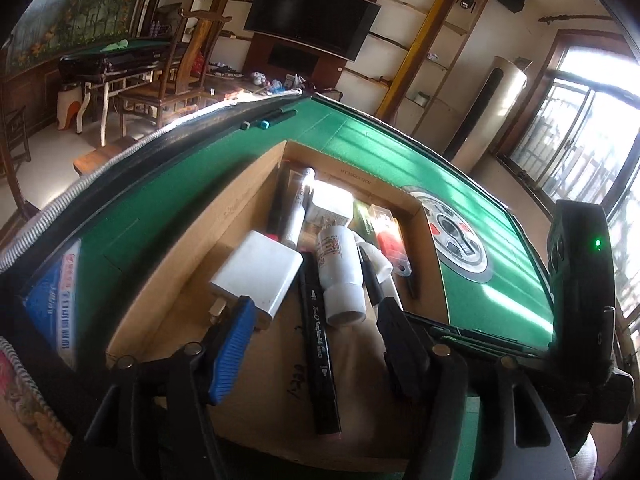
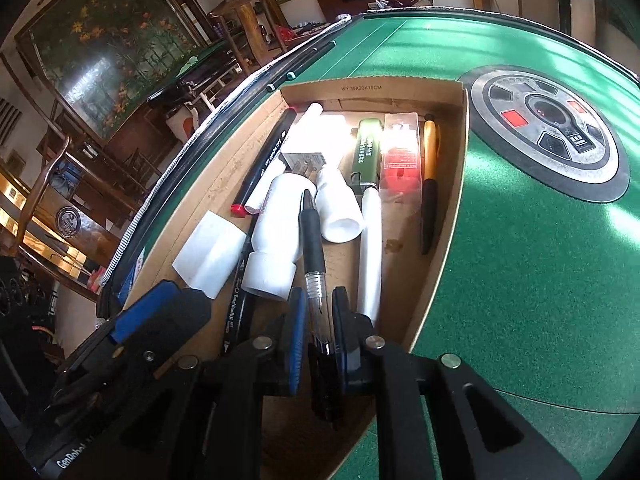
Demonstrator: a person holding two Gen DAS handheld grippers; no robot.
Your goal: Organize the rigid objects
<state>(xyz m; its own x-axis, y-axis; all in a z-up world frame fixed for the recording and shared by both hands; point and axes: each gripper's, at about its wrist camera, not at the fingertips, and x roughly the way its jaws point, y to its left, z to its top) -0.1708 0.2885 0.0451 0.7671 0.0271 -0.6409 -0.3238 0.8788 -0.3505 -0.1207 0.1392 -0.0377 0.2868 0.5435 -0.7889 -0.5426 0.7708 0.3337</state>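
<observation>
A cardboard box [image 1: 224,216] on the green felt table holds the rigid items. My left gripper [image 1: 316,312] is open low over its near end. Its blue pad [image 1: 236,340] is beside a white charger block [image 1: 256,276], and a black marker [image 1: 320,360] lies loose on the box floor between the fingers. In the right wrist view my right gripper [image 2: 318,300] is shut on a clear pen with a black grip [image 2: 314,248], whose tip points into the box [image 2: 452,208] over a white pipe fitting [image 2: 276,240]. The charger block [image 2: 208,256] lies to the left.
Further in lie a second white fitting [image 2: 340,212], a green lighter [image 2: 366,152], a red clear case [image 2: 400,160] and an orange-black pen [image 2: 430,184]. Two markers [image 2: 304,64] rest by the table's far rim. A round control panel [image 2: 548,132] sits in the felt.
</observation>
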